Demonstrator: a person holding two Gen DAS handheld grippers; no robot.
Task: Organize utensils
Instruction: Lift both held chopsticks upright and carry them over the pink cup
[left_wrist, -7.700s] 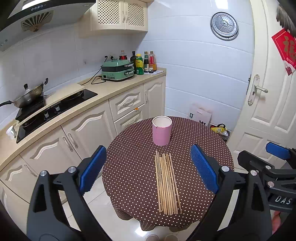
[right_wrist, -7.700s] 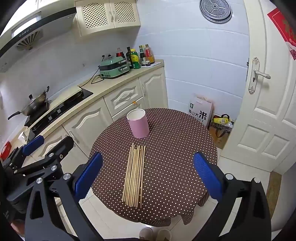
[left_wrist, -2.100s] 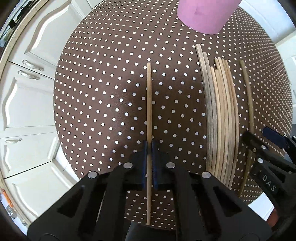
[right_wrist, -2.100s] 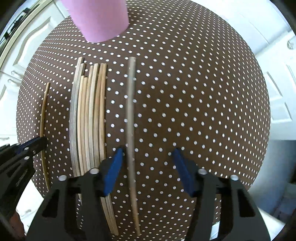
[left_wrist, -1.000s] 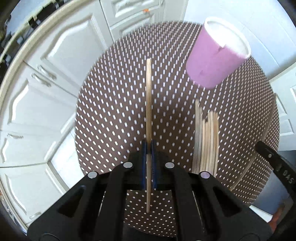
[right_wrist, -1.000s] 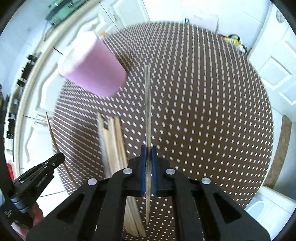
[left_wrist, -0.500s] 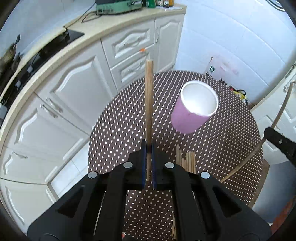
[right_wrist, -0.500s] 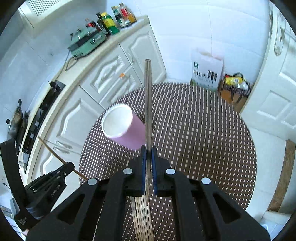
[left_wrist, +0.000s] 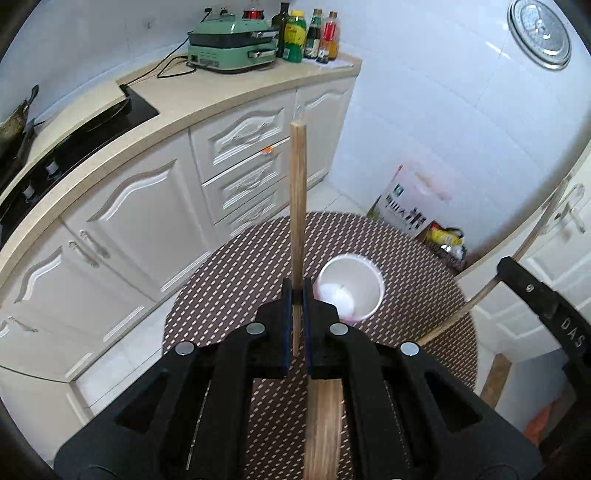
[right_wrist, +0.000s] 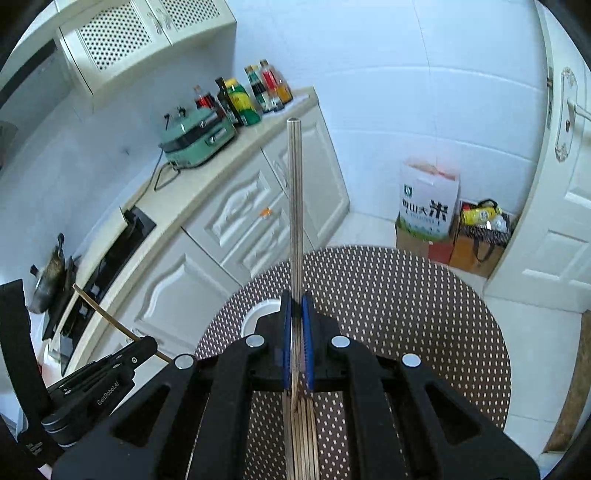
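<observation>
My left gripper (left_wrist: 296, 295) is shut on a wooden chopstick (left_wrist: 297, 206) that sticks up and forward from its pads, high above the round dotted table (left_wrist: 229, 295). My right gripper (right_wrist: 296, 310) is shut on a second, greyer chopstick (right_wrist: 295, 206) held the same way. The pink cup (left_wrist: 351, 291) stands on the table just right of the left gripper's tips, its white inside showing; in the right wrist view only its rim (right_wrist: 255, 314) peeks out left of the fingers. A bundle of chopsticks (left_wrist: 323, 424) lies on the table below both grippers (right_wrist: 301, 432).
Cream kitchen cabinets (left_wrist: 147, 206) and a counter with a stove (left_wrist: 74, 147), a green appliance (left_wrist: 232, 48) and bottles (left_wrist: 306, 35) stand beyond the table. A paper bag (right_wrist: 428, 206) and boxes sit on the floor by a white door (right_wrist: 554, 221).
Both grippers have risen and tilted up with their chopsticks, so the table and cup look smaller and lower and the counter and wall have come into view.
</observation>
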